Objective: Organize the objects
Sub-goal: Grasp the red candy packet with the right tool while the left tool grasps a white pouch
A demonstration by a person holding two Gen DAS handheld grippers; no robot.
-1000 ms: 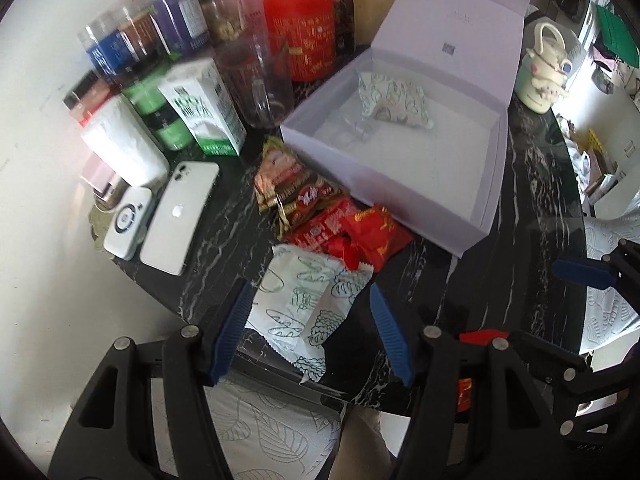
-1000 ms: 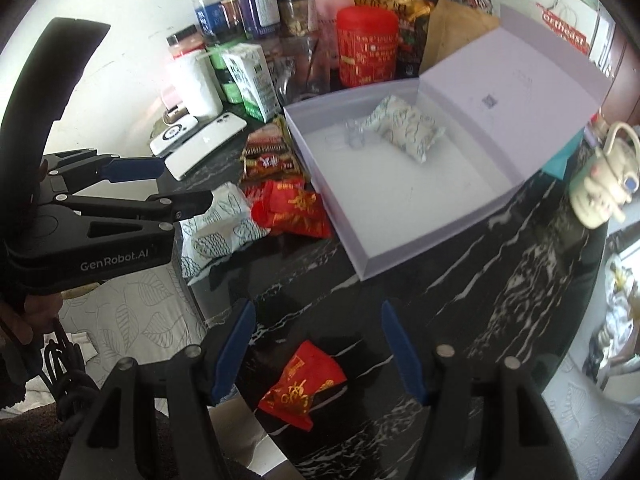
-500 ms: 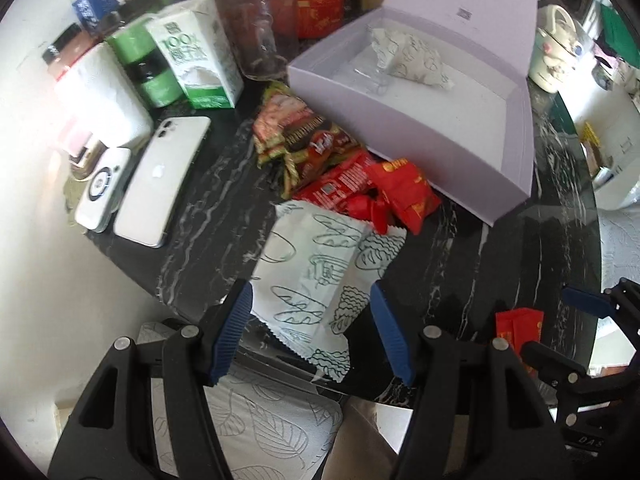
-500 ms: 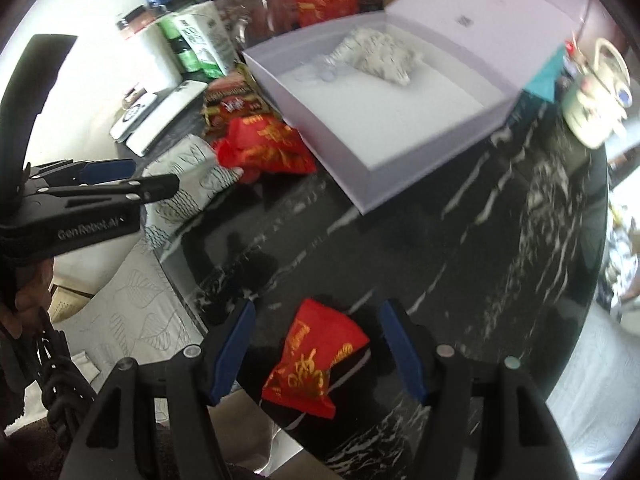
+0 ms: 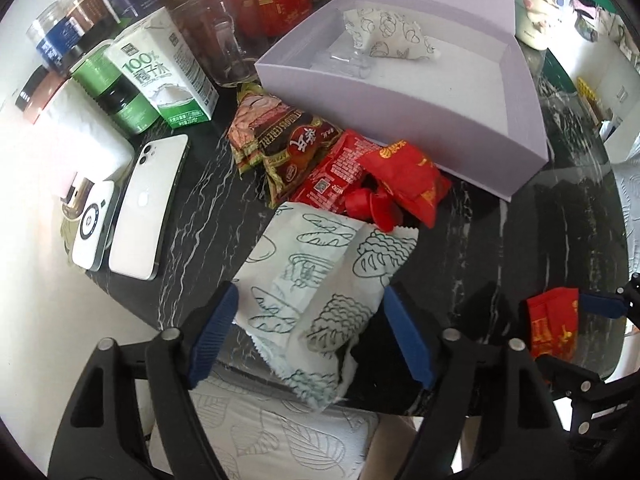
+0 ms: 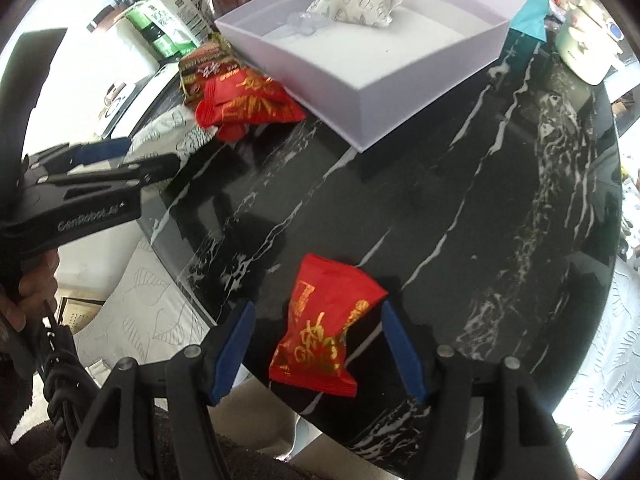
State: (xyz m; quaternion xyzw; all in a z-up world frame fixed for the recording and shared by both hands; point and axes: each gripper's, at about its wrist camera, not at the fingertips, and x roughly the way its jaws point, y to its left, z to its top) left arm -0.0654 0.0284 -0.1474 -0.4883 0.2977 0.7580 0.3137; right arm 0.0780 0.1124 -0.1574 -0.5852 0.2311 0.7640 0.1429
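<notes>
The left gripper (image 5: 310,334), jaws just widened, straddles the white patterned packet (image 5: 316,280) without pressing it: light, crinkly, best pinched mid-body. The right gripper (image 6: 316,350) stands open around the red packet (image 6: 326,322), equally soft, probably slippery.

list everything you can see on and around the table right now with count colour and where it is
box: 1, lilac, open, far side of table
patterned packets: 2, white; one between left fingers, one in box
red packets: several; one between right fingers, a heap beside box
brown snack packets: at least 2, by box
phone: 1, white, left edge
carton: 1, white-green, far left
jars: several, far left
table: 1, black marble
left gripper: open
right gripper: open
</notes>
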